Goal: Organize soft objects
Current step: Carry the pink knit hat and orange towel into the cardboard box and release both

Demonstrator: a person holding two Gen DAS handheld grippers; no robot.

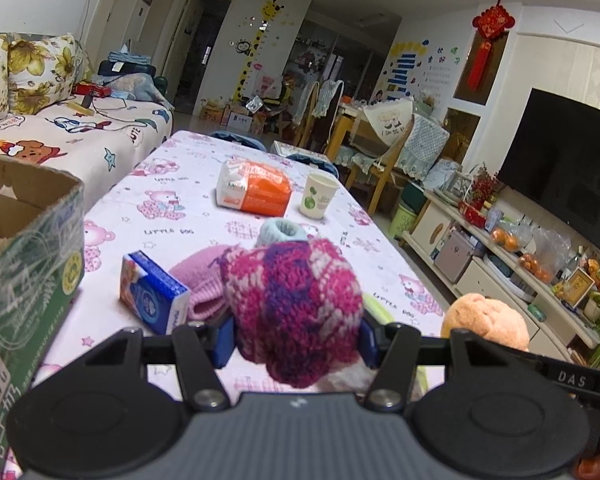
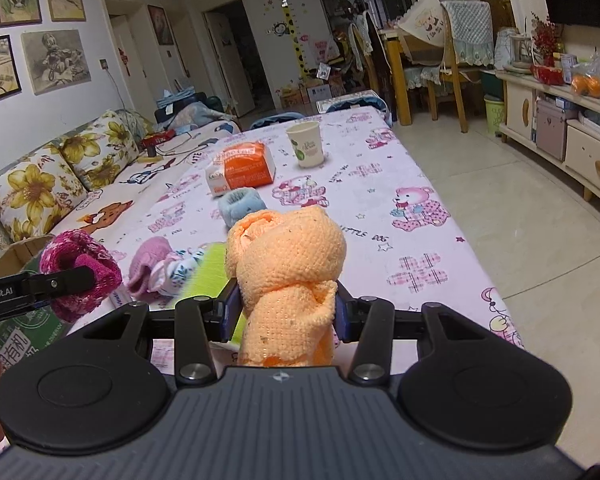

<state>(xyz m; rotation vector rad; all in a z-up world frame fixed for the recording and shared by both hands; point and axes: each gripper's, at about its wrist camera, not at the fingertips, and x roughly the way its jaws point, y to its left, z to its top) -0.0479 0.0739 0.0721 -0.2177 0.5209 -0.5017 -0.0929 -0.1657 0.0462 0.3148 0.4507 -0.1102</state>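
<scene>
Here the desk (image 1: 204,216) carries a cardboard box (image 1: 28,280) at its left edge. The left gripper (image 1: 296,338) has its fingers clamped on a magenta knitted piece (image 1: 296,304), held above the desk. The right gripper (image 2: 286,312) has its fingers squeezing an orange knitted piece (image 2: 288,264), also lifted. A small blue knitted roll (image 2: 240,206) lies farther back.
</scene>
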